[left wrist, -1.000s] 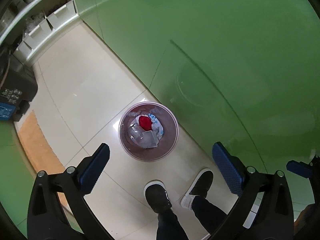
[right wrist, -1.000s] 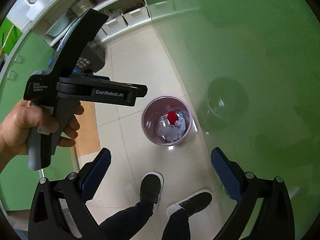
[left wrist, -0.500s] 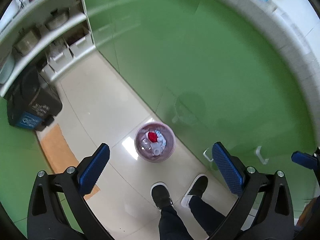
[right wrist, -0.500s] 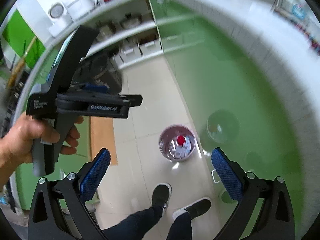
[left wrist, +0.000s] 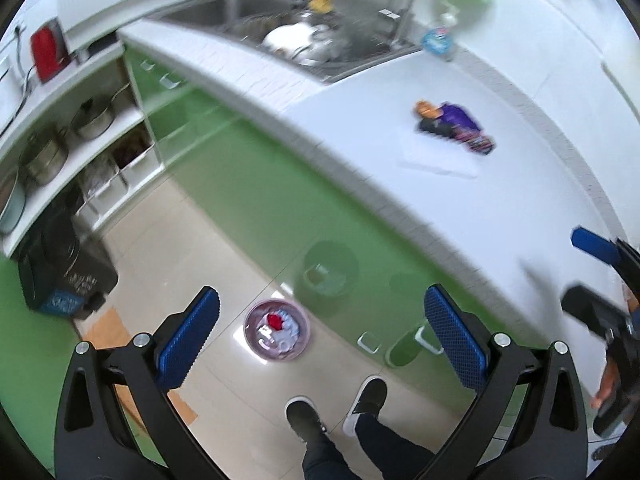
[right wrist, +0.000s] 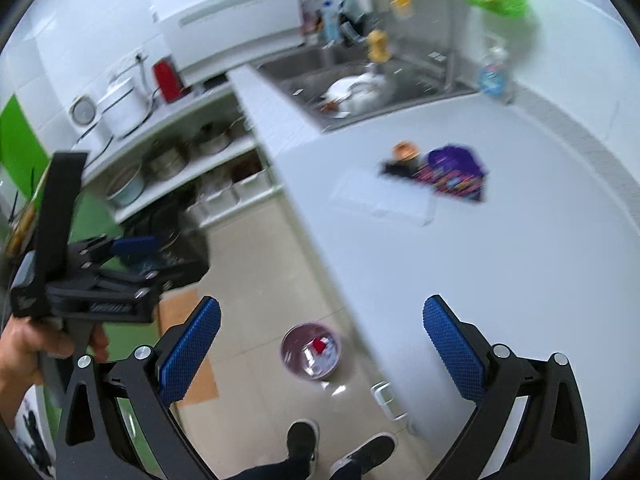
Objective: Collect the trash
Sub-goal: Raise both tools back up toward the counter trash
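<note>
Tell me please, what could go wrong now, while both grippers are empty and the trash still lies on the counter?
1. The purple wrapper lies flat on the white counter, so the open right hand-held gripper may slide over it instead of pinching it.
2. The clear plastic piece beside it is hard to see and may be missed.
3. The bin stands far below on the floor, so a dropped piece may miss it.

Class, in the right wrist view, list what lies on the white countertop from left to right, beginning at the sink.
Sink → clear plastic tray → purple snack wrapper → blue-labelled soap bottle.
</note>
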`<state>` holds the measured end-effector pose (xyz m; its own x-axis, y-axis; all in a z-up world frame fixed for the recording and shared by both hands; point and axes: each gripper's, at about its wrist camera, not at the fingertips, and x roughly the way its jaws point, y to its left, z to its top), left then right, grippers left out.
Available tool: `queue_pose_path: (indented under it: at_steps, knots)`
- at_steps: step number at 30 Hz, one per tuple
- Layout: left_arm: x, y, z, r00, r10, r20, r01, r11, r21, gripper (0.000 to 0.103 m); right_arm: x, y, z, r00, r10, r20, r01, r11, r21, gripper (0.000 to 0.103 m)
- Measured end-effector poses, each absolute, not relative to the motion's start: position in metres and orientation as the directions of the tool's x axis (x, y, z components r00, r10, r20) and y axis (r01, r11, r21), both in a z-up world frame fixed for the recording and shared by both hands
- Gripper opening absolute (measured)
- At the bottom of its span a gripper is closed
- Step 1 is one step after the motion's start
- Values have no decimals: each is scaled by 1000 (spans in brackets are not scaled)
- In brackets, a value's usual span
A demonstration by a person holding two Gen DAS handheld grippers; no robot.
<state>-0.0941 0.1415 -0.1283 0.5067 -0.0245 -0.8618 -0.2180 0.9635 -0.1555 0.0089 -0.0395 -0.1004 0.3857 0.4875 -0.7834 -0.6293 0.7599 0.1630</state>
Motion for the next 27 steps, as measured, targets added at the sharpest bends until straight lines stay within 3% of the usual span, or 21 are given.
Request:
queue_pose_path:
  at_steps: [10,27]
  knots:
    - [-46,98,-89,549,-41,-835,-158,976,-152,100,79,-74,-69,464,455,-760,-589,800,119,97]
    - [11,85,-86,536,-19,-844,-200,969,-149,100,217,-47,-110,387,397,-832,-624,777,81,97]
